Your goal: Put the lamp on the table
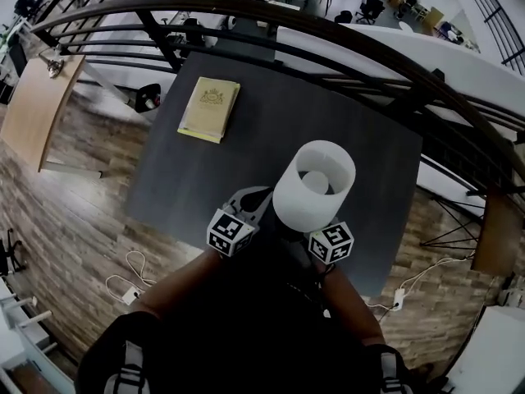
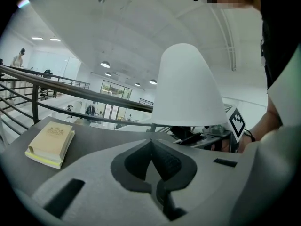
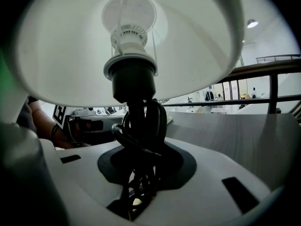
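The lamp has a white cone shade (image 1: 314, 185) and a black stem (image 3: 141, 126) with its black cord wound round it. My right gripper (image 3: 140, 182) is shut on that stem and cord, just below the socket (image 3: 133, 74). In the head view the shade hides its jaws; only its marker cube (image 1: 330, 243) shows. The lamp stands upright over the near part of the dark table (image 1: 328, 113); its base is hidden. My left gripper (image 2: 153, 171) is shut with nothing in it, just left of the lamp, whose shade (image 2: 188, 88) rises beside it.
A yellow book (image 1: 210, 109) lies on the table's far left part. A dark curved railing (image 1: 246, 11) runs behind the table. White cables and plugs (image 1: 131, 286) lie on the wooden floor at the left and right of the table.
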The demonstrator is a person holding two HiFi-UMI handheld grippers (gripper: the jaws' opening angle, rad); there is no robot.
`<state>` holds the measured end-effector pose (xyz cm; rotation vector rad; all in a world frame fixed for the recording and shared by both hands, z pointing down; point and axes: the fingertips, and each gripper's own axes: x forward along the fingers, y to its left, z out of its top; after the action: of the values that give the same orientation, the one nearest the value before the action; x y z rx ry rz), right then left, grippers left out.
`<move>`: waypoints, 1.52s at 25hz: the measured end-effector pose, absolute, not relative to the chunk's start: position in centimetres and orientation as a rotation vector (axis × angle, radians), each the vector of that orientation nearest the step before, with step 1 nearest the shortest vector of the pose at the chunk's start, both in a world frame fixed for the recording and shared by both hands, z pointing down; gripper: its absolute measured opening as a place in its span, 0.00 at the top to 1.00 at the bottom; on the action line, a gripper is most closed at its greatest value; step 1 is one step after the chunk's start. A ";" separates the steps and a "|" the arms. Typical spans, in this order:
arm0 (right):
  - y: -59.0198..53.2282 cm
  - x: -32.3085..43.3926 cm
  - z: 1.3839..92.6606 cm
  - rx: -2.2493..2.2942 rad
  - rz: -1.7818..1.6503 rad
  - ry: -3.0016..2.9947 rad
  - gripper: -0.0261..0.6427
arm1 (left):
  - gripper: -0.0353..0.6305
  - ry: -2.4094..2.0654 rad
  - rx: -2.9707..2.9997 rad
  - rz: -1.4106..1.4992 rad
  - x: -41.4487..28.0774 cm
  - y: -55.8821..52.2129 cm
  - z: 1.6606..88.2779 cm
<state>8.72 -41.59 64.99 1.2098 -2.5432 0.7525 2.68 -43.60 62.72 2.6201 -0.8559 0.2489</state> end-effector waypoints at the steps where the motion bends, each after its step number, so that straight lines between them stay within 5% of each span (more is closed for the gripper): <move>1: -42.2 8.6 65.5 1.208 0.755 -2.533 0.82 | 0.93 -0.860 2.610 0.262 2.4 -44.1 63.2; 38: -49.7 9.8 74.9 1.264 0.666 -2.530 0.81 | 0.93 -0.891 2.561 0.348 1.3 -49.8 68.3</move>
<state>9.81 -49.74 74.93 1.2637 -2.5297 0.6660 1.31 -49.76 68.28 2.5609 -0.8914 0.3482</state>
